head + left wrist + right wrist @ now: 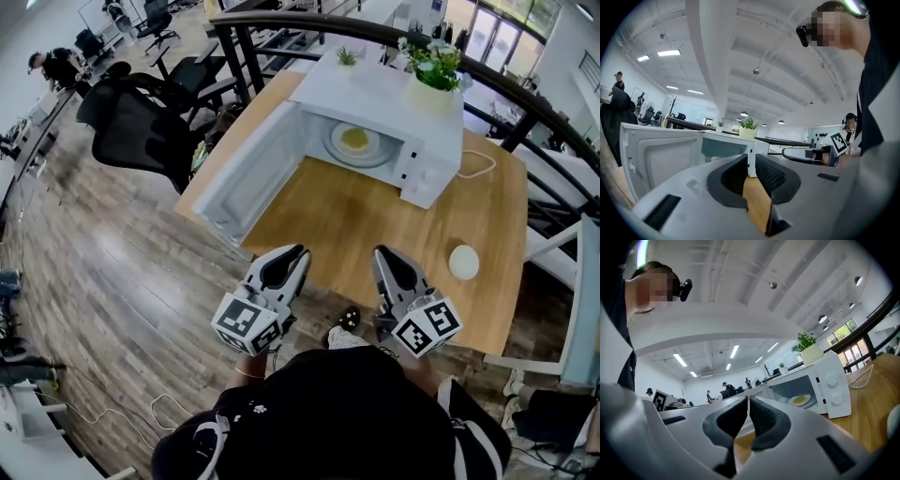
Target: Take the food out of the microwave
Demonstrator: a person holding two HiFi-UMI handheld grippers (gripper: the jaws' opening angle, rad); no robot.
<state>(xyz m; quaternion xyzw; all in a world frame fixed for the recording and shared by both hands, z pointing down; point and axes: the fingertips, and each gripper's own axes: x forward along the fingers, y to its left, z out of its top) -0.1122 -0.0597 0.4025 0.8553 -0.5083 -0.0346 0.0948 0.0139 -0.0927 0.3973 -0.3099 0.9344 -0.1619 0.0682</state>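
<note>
A white microwave (pixel 394 103) stands at the back of the wooden table (pixel 356 220), its door (pixel 246 178) swung open to the left. Inside it a plate with yellow food (pixel 354 141) rests on the turntable; the right gripper view also shows this plate (pixel 800 400). My left gripper (pixel 298 253) and right gripper (pixel 380 255) hover side by side at the table's front edge, well short of the microwave. Both are shut with nothing held. In the left gripper view the left gripper (pixel 751 159) faces the open door (pixel 661 150). The right gripper (pixel 748 401) points left of the microwave (pixel 829 380).
A white round object (pixel 463 262) lies on the table at the right. A potted plant (pixel 433 70) sits on the microwave, and its cable (pixel 478 164) trails to the right. Black office chairs (pixel 141 122) stand left of the table, a dark railing (pixel 525 103) behind it.
</note>
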